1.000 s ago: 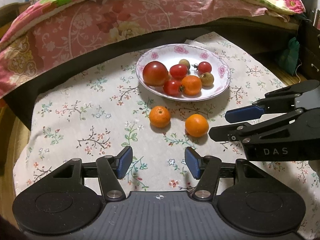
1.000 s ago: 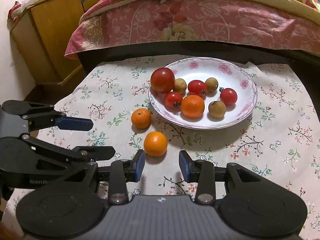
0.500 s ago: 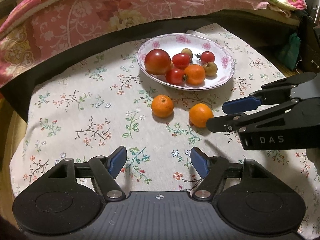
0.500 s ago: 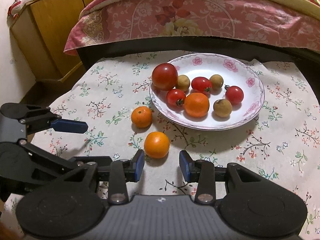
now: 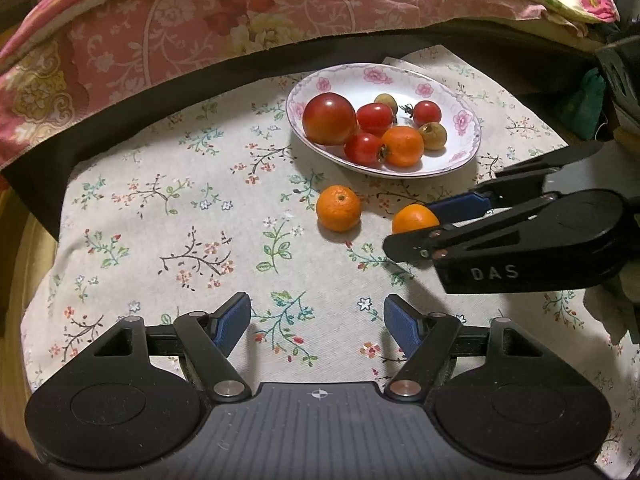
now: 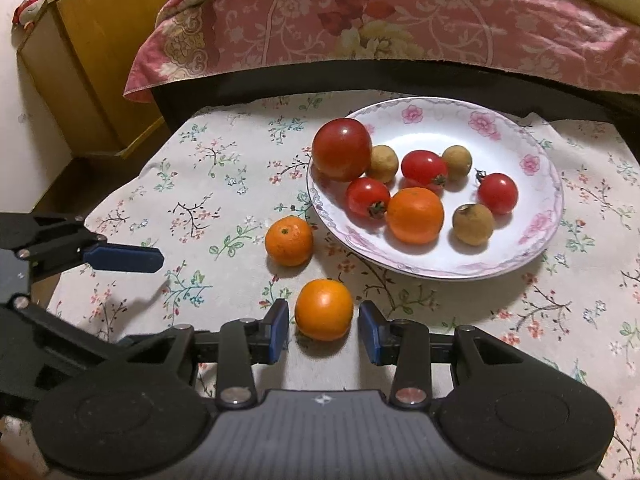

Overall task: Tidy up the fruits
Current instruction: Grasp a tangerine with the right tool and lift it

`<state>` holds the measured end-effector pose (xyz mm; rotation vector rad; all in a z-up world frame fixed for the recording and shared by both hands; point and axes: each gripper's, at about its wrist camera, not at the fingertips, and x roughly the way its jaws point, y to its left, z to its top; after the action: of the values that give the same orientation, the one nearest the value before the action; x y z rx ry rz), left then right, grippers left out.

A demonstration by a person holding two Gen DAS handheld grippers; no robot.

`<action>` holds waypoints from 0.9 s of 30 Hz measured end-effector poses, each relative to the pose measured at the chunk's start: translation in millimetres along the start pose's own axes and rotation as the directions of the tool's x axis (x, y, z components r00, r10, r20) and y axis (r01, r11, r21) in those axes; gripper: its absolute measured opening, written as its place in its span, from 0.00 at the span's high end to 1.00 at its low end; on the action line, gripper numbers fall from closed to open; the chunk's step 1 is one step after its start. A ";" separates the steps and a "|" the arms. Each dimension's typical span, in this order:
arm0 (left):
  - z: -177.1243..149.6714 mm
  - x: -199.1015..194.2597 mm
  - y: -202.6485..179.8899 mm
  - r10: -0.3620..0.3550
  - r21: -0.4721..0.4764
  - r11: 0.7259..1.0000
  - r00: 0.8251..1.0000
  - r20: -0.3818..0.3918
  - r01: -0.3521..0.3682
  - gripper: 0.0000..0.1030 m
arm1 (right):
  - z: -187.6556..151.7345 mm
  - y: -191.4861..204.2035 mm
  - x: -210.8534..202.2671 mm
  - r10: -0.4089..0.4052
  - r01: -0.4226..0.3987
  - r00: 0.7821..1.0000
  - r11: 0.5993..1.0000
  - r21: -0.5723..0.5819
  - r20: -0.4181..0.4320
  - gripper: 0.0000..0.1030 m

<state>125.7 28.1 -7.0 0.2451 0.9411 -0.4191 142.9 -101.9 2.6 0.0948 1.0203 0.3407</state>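
A white floral plate (image 6: 536,240) (image 5: 460,160) holds a big tomato (image 6: 342,154), small tomatoes, brown longans and one orange (image 6: 415,215). Two oranges lie on the cloth beside it. The nearer orange (image 6: 324,309) (image 5: 414,218) sits between the fingers of my right gripper (image 6: 323,330), which is open around it, pads a little apart from it. The other orange (image 6: 289,241) (image 5: 338,208) lies free by the plate's rim. My left gripper (image 5: 317,324) is open and empty, low over the cloth, well back from the fruit.
A floral cloth (image 5: 180,220) covers the small table. A bed with a pink quilt (image 6: 400,20) runs along the far side. A wooden cabinet (image 6: 80,60) stands at the far left. A green bag (image 5: 588,100) sits at the right.
My right gripper has moved forward so the nearer orange now lies between its open fingers. My left gripper has drawn back a little and opened wider.
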 end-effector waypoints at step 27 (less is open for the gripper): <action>4.8 9.6 -8.7 0.000 0.041 0.999 1.000 -0.006 0.001 0.19 | -14.5 -7.7 -19.1 -0.036 0.033 0.998 0.998 -0.060 -0.044 0.69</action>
<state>130.3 16.1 -12.3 0.2831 0.9389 -0.4385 123.4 -116.4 8.8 0.0165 1.0547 0.3425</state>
